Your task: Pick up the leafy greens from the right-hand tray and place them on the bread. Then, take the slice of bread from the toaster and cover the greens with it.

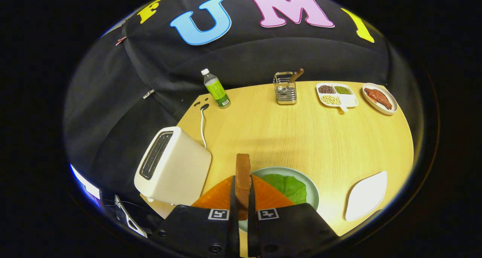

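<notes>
A light wooden table (301,137) spreads across the centre and right of the frame against the booth's black cloth wall. At lower left, a cream toaster (173,167) stands on the table's near corner, its slots dark, a white cord (202,128) running from behind it toward the table's far edge.

At bottom centre the gripper (243,197) is clamped on a slice of bread (243,179), held upright and edge-on, both orange fingers (216,196) pressing its flat sides; the brown crust rises above the fingertips. Just beyond and partly under the right finger, a pale green plate (312,192) carries the leafy greens (288,186), spread flat; whatever lies beneath them cannot be seen.

At lower right, an empty white tray (367,196) sits near the table's edge, well apart from the plate.

Along the far edge, left to right: a green-labelled bottle (216,88) with a white cap; a metal utensil holder (285,88) with a brown-handled tool leaning in it; a white divided dish (336,94) of beans in three colours; and, at upper right, a small oval plate (379,98) bearing a reddish-brown piece of food.
</notes>
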